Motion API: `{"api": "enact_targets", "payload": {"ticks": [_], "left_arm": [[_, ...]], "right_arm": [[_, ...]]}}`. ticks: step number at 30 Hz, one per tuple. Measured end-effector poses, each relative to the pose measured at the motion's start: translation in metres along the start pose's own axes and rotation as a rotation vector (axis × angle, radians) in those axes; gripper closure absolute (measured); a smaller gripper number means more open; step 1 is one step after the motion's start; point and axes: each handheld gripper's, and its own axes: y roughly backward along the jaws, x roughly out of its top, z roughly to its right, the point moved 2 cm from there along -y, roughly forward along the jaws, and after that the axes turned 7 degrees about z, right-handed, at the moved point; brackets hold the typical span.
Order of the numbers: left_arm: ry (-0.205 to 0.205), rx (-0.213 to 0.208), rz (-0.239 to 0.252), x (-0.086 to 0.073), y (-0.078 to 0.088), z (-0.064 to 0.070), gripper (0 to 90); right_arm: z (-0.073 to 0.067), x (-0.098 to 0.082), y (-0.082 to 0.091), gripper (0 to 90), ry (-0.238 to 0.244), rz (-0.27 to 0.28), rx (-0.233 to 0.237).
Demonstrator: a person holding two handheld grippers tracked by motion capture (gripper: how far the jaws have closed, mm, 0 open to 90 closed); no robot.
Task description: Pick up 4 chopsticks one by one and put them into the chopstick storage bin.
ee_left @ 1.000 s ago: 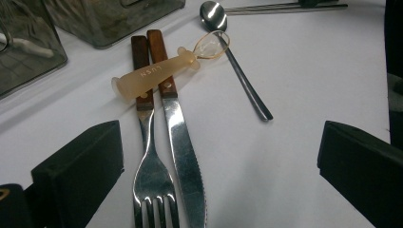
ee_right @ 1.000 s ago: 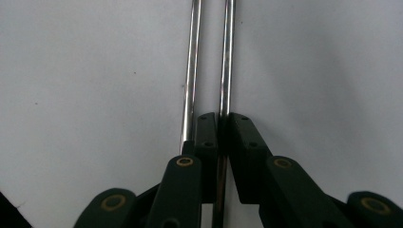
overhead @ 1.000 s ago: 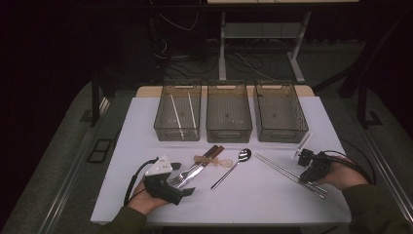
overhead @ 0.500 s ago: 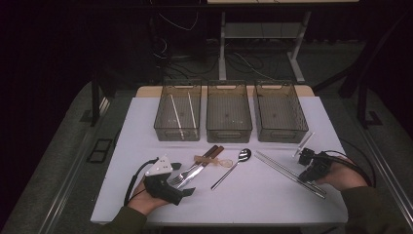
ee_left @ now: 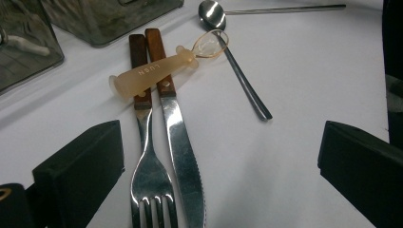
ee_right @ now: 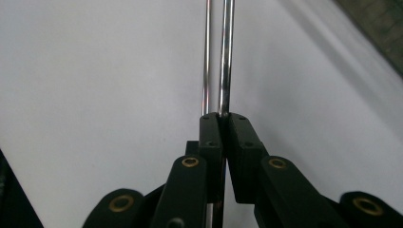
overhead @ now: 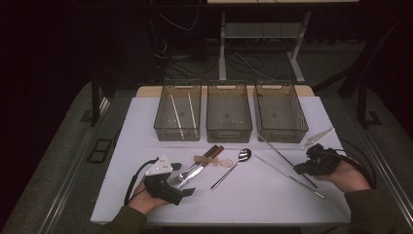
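- The right gripper [overhead: 315, 163], at the right of the high view, has its fingers [ee_right: 210, 137] pressed together on a metal chopstick [ee_right: 226, 57]; in the right gripper view the rod runs straight up from between the pads, and a second one [ee_right: 206, 57] lies just beside it.
- To do this pickup well, I judge it best to keep the pinch firm and lift straight, so the thin rod does not swivel or slip (it is smooth steel) and does not drag its neighbour along.
- The left gripper [overhead: 168, 183], lower left of the high view, rests on the table [overhead: 272, 200] with fingers [ee_left: 83, 166] spread wide and nothing between the pads; a fork [ee_left: 151, 180] and knife [ee_left: 183, 156] lie ahead of it.
- Count: three clear bins [overhead: 229, 111] in a row at the upper middle; two pale chopsticks [overhead: 181, 113] in the left bin; two metal chopsticks [overhead: 287, 170] on the table.
- One fork, one knife, one spoon [ee_left: 237, 71], and one small translucent spoon [ee_left: 157, 73] lying across the two wooden handles.
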Motion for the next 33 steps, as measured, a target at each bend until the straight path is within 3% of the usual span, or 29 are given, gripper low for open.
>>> {"api": "enact_targets", "payload": {"ticks": [9,17,33], "left_arm": [[0.011,-0.007,-0.001,-0.001,0.000,-0.001,0.0],[0.018,-0.010,0.002,-0.001,0.001,-0.003,0.0],[0.015,-0.004,0.012,0.001,0.002,-0.001,0.0]], "right_arm": [[-0.001,0.008,0.009,85.2,-0.049,0.185,0.039],[-0.004,0.020,0.011,85.2,-0.097,0.329,0.043],[-0.016,0.058,-0.006,85.2,-0.158,0.447,0.057]]}}
